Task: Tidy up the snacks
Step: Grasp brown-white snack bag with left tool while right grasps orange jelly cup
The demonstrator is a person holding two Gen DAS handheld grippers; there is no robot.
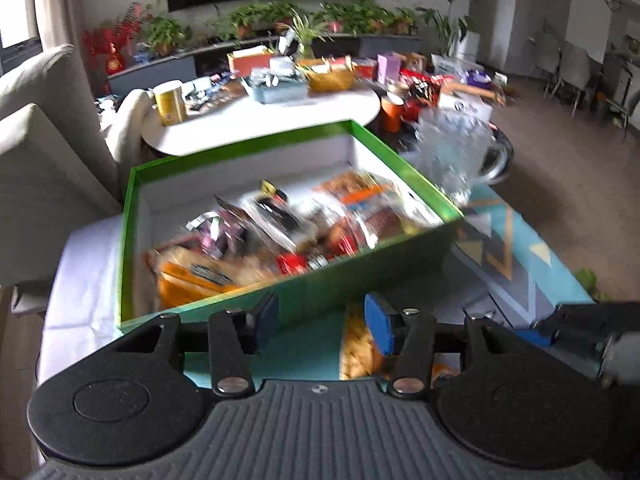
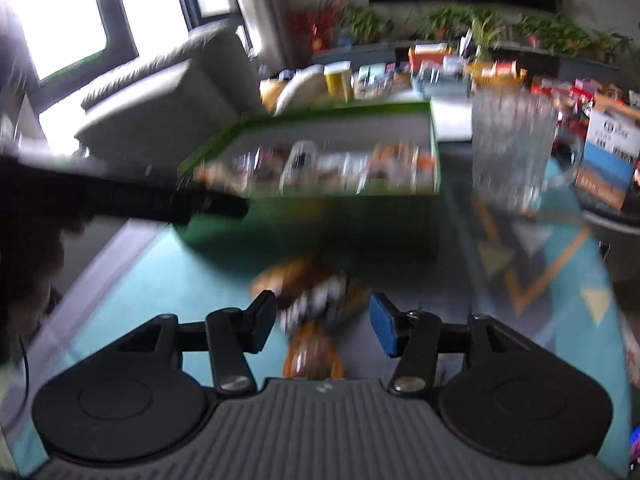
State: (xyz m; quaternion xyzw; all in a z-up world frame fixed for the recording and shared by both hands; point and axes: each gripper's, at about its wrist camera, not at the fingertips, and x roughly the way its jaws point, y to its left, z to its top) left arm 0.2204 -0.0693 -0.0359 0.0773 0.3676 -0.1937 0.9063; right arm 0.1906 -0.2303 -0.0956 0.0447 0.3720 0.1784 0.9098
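One green box (image 1: 360, 276) on the patterned teal tabletop (image 1: 520, 248), lid off, white inside, packed with wrapped snacks (image 1: 280, 232). Too blurred to count; at least a handful, orange, red and clear wrappers mixed.

One clear textured glass jug (image 1: 452, 152) just beside the box's far right corner, upright.

Left gripper (image 1: 322, 320): jaws apart, nothing clamped. One yellow-orange snack packet (image 1: 356, 344) lies on the tabletop below and between the fingers, near the right-hand blue pad; can't tell if it touches. It sits just in front of the box's near wall, outside the box.

Right gripper (image 2: 323, 322): jaws wide apart, pads not pressing anything. In the right wrist view, one blurred orange/brown/white packet (image 2: 316, 320) lies between the fingers on the tabletop, also in front of the box. Probably the same packet; can't confirm.

Each gripper shows in the other's view: the right one at the left view's right edge, the left one at the right view's left edge.

Background: one white round table (image 1: 260, 120) crowded with more snacks and boxes, one yellow canister (image 1: 170, 102) on it, one pale sofa (image 1: 44, 128).
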